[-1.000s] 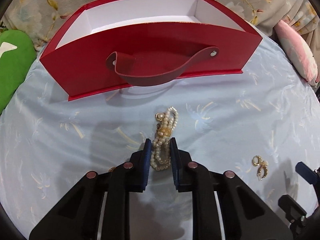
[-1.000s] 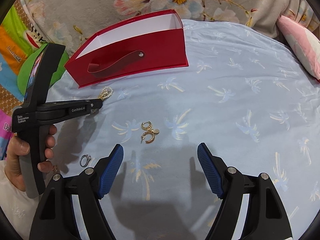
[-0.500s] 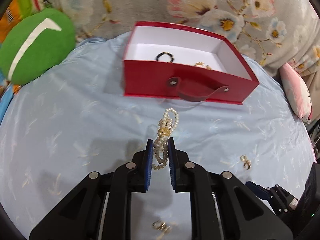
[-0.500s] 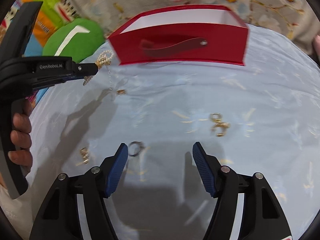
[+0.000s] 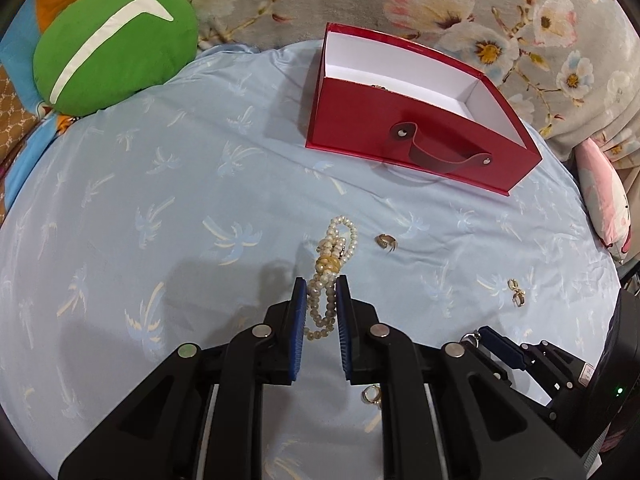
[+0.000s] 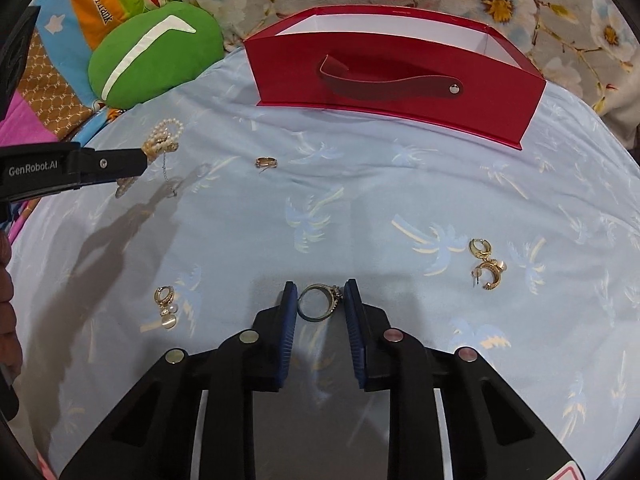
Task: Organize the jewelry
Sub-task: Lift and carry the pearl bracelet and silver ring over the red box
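The left claw (image 5: 321,286) is clenched on a bunched strand of small cream pearls (image 5: 330,276) — a pearl bracelet or necklace knotted round a gold clasp, with a thin chain dangling from it in the right wrist view. The strand hangs above a pale blue sheet printed with palm trees (image 5: 160,208), to the near left of an open red cardboard box with a white lining and a dark red strap handle (image 5: 420,136).

The right claw (image 6: 320,294) has just been closing; its blue pads now press on either side of a gold band ring with a small ornate setting (image 6: 318,302), which lies on the sheet. Loose pieces rest around it: a gold hoop earring with pearl drops (image 6: 166,300) to the left, a pair of gold hoop earrings (image 6: 486,264) to the right, and a plain gold ring (image 6: 267,162) farther off, nearer the box. A green round cushion (image 6: 156,54) sits at the far left.
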`<state>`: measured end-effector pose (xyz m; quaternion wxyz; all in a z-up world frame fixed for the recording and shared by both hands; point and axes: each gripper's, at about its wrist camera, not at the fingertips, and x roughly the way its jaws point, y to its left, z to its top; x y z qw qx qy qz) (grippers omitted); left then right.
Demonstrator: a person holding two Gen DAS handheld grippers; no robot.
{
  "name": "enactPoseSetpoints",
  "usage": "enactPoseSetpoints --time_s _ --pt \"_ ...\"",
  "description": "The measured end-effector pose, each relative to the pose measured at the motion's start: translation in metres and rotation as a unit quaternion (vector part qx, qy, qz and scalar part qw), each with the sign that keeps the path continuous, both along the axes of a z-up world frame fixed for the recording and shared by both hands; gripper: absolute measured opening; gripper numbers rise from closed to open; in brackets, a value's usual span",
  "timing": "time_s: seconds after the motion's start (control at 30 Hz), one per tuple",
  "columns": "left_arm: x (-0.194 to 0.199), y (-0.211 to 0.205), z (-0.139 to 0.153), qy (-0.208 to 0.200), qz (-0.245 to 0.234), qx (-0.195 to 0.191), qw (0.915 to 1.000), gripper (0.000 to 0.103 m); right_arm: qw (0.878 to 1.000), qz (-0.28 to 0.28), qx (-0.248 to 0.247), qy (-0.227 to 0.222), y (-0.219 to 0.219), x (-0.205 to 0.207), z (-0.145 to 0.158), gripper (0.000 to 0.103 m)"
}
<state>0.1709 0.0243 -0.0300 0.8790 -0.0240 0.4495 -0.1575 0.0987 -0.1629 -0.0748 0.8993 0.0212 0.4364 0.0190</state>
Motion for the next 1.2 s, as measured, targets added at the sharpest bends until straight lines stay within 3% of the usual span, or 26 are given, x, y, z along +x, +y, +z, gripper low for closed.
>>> enactPoseSetpoints --time_s 0.2,0.47,0.87,1.2 --pt "-0.005 0.001 0.001 0.001 -0.004 -0.013 0.9999 0.014 1.0 -0.008 0.008 -0.004 -0.004 -0.003 0.004 0.021" --pt "-0.011 -0.004 0.015 -0.01 -0.012 -0.031 0.9994 0.014 0.998 -0.033 0.023 -0.044 -0.025 -0.014 0.036 0.021" --pt "-0.008 -0.022 0.075 -0.077 -0.026 -0.04 0.9959 0.014 0.991 -0.052 0.028 -0.118 -0.065 -0.007 0.102 0.021" --pt "0.042 -0.05 0.122 -0.131 -0.038 -0.036 0.9901 0.014 0.982 -0.049 0.023 -0.178 -0.099 0.038 0.161 0.021"
